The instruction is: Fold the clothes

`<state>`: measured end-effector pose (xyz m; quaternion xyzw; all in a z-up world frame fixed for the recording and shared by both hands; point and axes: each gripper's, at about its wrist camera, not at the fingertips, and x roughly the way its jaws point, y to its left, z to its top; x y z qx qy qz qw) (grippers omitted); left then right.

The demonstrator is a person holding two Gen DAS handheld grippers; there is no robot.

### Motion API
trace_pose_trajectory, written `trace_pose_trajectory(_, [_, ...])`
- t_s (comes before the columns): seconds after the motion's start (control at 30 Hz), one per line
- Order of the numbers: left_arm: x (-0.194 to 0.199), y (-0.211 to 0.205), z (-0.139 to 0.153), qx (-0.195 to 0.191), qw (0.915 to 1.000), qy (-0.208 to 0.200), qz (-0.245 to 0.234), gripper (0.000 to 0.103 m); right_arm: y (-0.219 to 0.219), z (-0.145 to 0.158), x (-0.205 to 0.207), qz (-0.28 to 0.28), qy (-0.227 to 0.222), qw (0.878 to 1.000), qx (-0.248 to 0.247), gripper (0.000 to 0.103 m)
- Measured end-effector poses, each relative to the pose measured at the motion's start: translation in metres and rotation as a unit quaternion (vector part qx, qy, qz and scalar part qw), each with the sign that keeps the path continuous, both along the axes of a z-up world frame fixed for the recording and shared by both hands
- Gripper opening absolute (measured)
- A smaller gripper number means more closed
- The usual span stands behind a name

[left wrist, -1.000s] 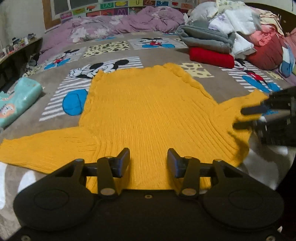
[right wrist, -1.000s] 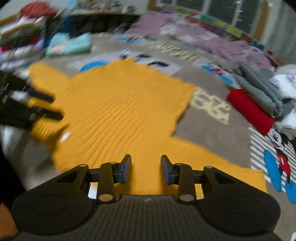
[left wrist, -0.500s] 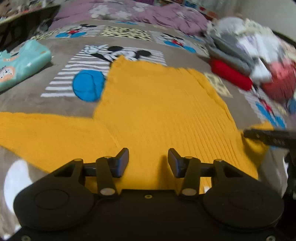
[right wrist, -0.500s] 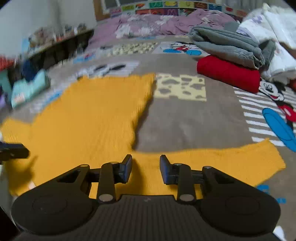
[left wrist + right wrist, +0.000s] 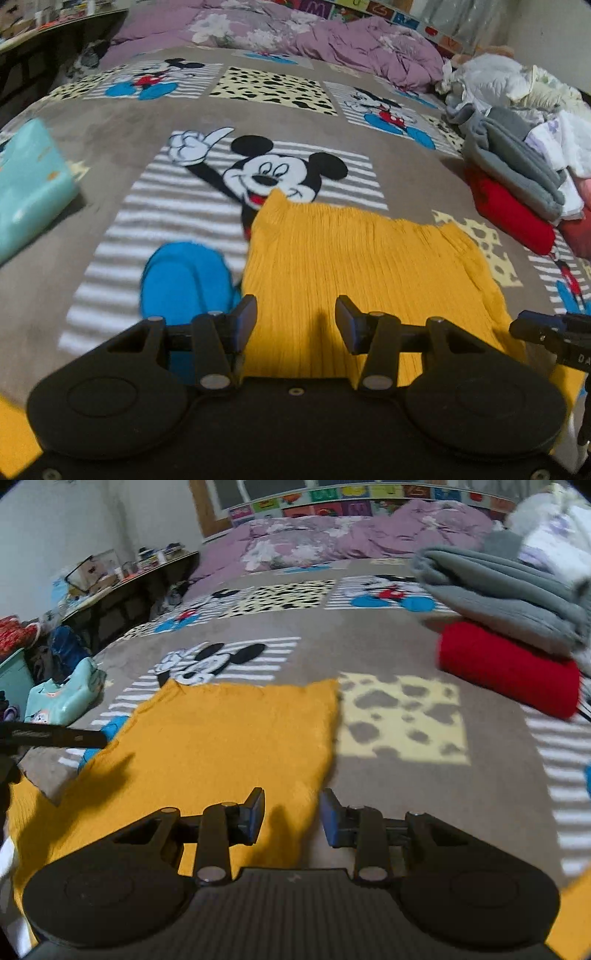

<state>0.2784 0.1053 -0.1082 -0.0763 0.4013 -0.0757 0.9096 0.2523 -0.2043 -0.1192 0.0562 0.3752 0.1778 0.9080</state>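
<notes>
Where R view adds shelf (image 5: 122, 579), sweater (image 5: 362, 266) flat

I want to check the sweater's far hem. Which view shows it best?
The right wrist view: the yellow sweater lies with its far edge and right side fully visible. The left wrist view shows the sweater too, with a wavier far edge, its right side partly hidden by the right gripper.

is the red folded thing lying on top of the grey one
No, the red garment lies underneath, with the grey garment stacked on top of it.
</notes>
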Motion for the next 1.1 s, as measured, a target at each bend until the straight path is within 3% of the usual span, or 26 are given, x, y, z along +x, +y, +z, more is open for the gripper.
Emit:
trace_pose_trajectory(0.13, [0.034,-0.004,-0.017,0.001,0.9998,0.017,-0.01,0.046,0.015,-0.021,0.034,0.02,0.026,0.999,-0.035,0.031])
trace_pose_trajectory(0.27, [0.062,0.0,-0.035,-0.003,0.9993,0.036,-0.008,0.046,0.002,-0.026,0.058,0.011,0.033,0.999,-0.026,0.029])
trace_pose_trajectory(0.33, [0.07,0.007,-0.032,-0.016,0.9989,0.043,-0.006,0.046,-0.003,-0.022,0.065,0.008,0.032,0.999,-0.03,0.028])
trace_pose_trajectory(0.43, [0.075,0.01,-0.016,-0.017,0.9998,0.011,-0.008,0.045,-0.008,-0.013,0.073,0.005,0.019,1.0,-0.021,0.03])
trace_pose_trajectory(0.63, [0.105,0.01,-0.027,-0.015,0.9996,0.023,-0.003,0.045,0.004,-0.008,0.108,0.016,0.007,1.0,-0.006,0.03])
trace_pose_trajectory(0.73, [0.113,0.011,-0.038,-0.011,0.9989,0.043,0.017,0.05,0.01,-0.024,0.124,0.017,0.037,0.999,-0.011,0.028])
trace_pose_trajectory(0.9, [0.094,0.01,-0.03,-0.016,0.9987,0.039,0.027,0.047,0.003,-0.022,0.113,0.009,0.029,1.0,-0.007,0.028])
trace_pose_trajectory(1.1, [0.056,0.007,-0.009,-0.012,0.9991,0.028,0.028,0.047,-0.04,0.004,0.059,-0.039,0.014,0.998,0.04,0.03])
